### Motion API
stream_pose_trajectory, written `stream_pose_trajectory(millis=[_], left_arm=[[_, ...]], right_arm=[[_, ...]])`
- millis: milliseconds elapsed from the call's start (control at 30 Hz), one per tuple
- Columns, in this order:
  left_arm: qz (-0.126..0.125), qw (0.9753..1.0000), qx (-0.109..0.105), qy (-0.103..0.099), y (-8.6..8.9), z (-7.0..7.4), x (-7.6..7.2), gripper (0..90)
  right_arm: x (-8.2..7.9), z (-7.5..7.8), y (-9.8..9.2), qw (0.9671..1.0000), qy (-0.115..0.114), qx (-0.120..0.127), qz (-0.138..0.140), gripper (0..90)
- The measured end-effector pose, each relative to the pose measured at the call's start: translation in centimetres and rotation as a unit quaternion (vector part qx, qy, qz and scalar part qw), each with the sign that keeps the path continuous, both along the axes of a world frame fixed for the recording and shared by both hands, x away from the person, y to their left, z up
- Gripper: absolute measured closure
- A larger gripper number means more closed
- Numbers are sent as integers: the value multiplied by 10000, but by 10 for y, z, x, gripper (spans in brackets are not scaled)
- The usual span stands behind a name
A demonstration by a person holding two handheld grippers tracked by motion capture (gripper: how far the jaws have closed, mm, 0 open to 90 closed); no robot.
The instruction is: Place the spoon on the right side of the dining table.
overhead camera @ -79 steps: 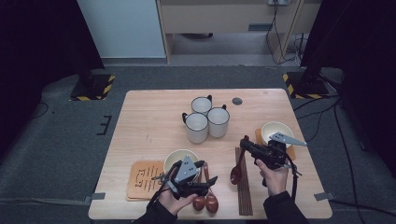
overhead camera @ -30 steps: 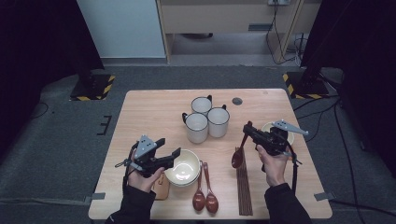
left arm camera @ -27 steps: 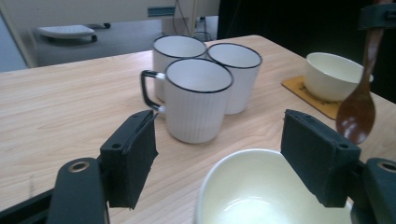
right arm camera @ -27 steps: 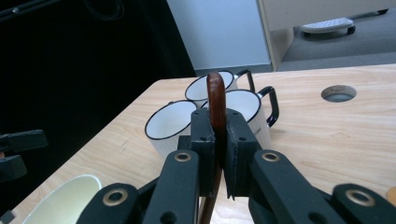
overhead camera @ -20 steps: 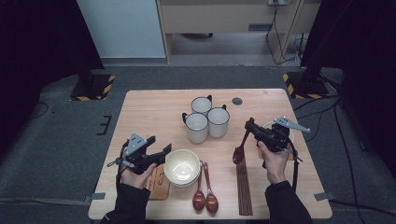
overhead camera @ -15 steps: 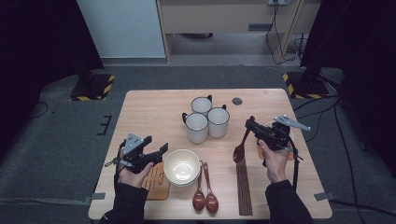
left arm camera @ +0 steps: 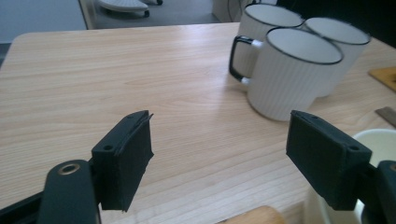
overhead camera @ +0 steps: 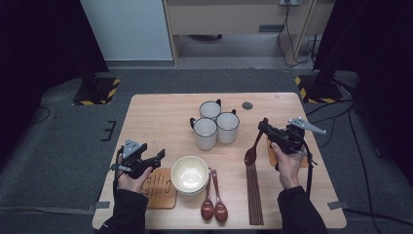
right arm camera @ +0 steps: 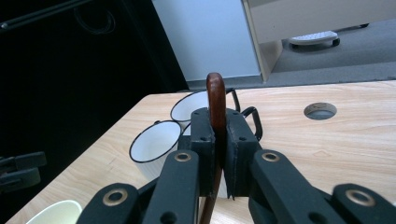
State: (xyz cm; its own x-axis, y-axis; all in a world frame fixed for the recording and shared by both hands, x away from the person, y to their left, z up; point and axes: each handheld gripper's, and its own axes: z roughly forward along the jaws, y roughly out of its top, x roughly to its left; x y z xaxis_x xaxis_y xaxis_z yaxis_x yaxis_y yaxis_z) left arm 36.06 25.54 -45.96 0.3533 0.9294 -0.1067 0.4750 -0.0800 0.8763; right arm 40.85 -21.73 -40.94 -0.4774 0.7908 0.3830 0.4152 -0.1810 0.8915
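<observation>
Midway: right gripper [overhead camera: 265,127] clamps wooden spoon [overhead camera: 253,148], lifted.
Left gripper [overhead camera: 157,158] wide, empty beside bowl [overhead camera: 189,174]; spoon unplaced.

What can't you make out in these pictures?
- Spoon bowl: right gripper view, hidden below the right gripper.
- Bowl: left gripper view, cut off by the edge and blocked by a jaw.
- Bowl count: high view, too small to tell whether it is one or a stack.
- Coaster: high view, mostly under the right hand.
</observation>
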Motion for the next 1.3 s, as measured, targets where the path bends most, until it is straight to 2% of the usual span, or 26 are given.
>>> stream_pose_trajectory(millis=[267,367,467,567,700,1033,1100,1300], left_arm=[[169,9995,109,228,12,-14,7,190],[219,9988,196,402,15,-19,10,174],[247,9982,238,486,18,-25,12,165],[304,9969,341,646,21,-33,15,161],[383,9954,437,766,24,-41,18,157],[422,9905,754,1068,27,-54,27,123],[449,9906,739,1062,28,-57,27,121],[518,9880,789,1225,35,-66,31,122]], right_arm=[[2,4,-4,10000,-65,47,-43,839],[3,5,-5,9999,-73,60,-69,839],[3,7,-7,9999,-119,66,-95,839],[3,10,-8,9998,-143,73,-121,839],[5,12,-8,9996,-225,52,-160,839],[10,12,-12,9995,-206,-9,-257,839],[12,12,-12,9994,-216,15,-256,839],[15,13,-12,9992,-233,-30,-316,839]])
